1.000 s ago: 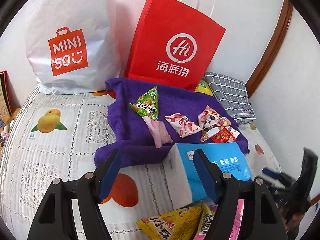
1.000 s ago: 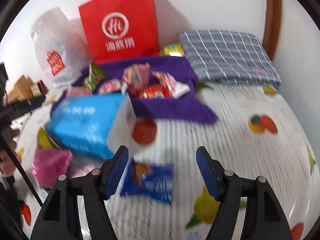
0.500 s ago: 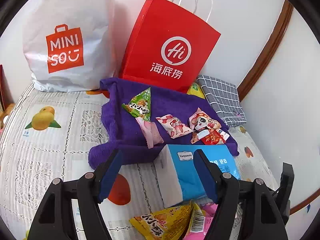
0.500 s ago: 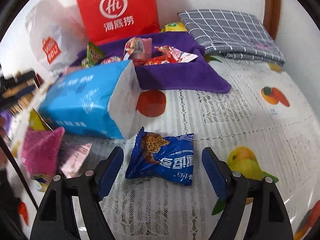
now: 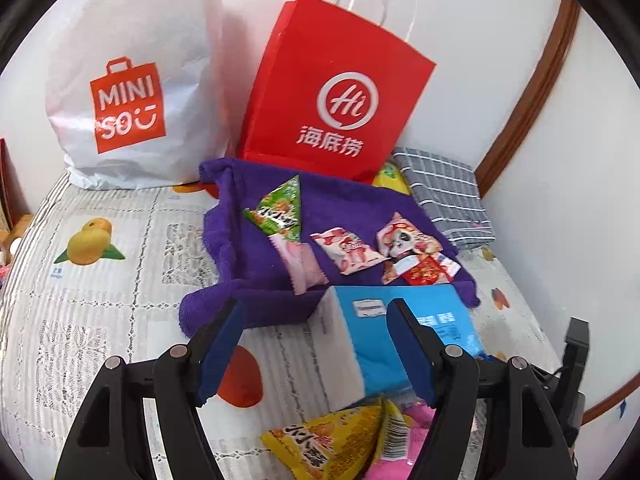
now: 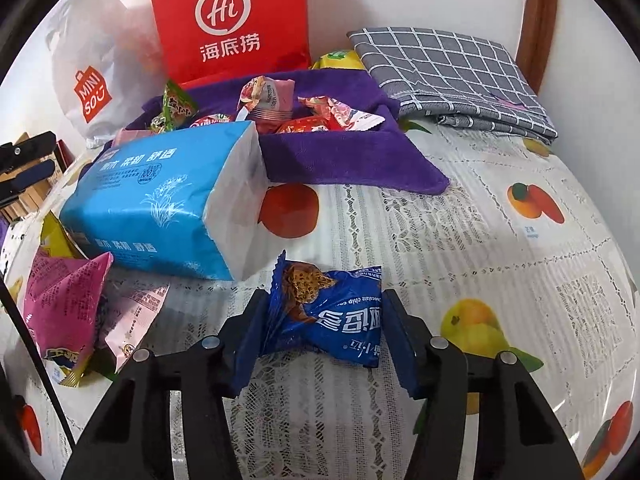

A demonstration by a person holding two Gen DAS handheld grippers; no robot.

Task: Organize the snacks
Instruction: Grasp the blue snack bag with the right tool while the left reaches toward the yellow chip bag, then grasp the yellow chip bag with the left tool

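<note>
Right wrist view | right gripper (image 6: 324, 320) closing around blue cookie packet (image 6: 328, 314) | left gripper (image 5: 316, 344) parted, holding nothing

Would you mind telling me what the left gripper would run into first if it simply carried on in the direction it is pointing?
Most likely the blue tissue pack: its white end lies just beyond the left gripper, between the open fingers. The purple towel with snacks lies behind it. Depth is hard to judge through the fisheye.

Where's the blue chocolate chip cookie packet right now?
In the right wrist view, the blue cookie packet lies on the fruit-print tablecloth between the closing right gripper jaws, just before the blue tissue pack.
</note>
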